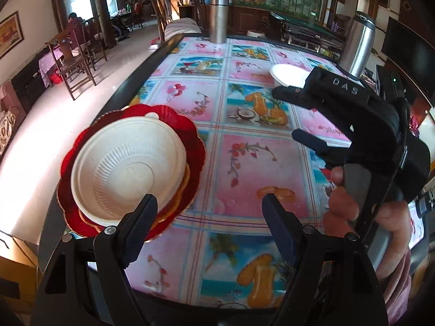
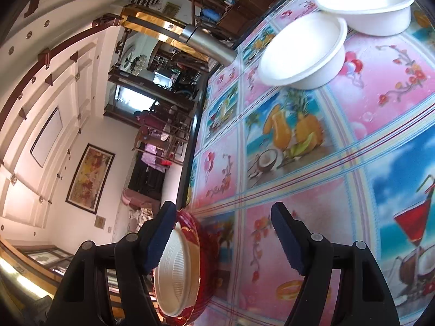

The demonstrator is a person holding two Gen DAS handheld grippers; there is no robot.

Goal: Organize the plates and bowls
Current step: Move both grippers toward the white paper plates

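A stack of red scalloped plates [image 1: 190, 146] sits near the table's left edge with a white ribbed bowl [image 1: 127, 171] on top. It also shows in the right wrist view [image 2: 201, 247], with its bowl [image 2: 176, 271]. My left gripper [image 1: 209, 212] is open and empty, its left finger over the bowl's near rim. My right gripper [image 1: 282, 114] is open and empty above the table's middle; in its own view [image 2: 220, 236] it is rolled sideways. Two white bowls [image 2: 304, 51] [image 2: 367, 2] stand side by side farther back; one shows in the left wrist view [image 1: 288, 74].
The table [image 1: 244, 168] has a colourful printed cloth and a dark rim. Two steel flasks stand at the far edge [image 1: 218, 19] and the far right [image 1: 357, 44]. Chairs [image 1: 73, 62] and a seated person are across the room to the left.
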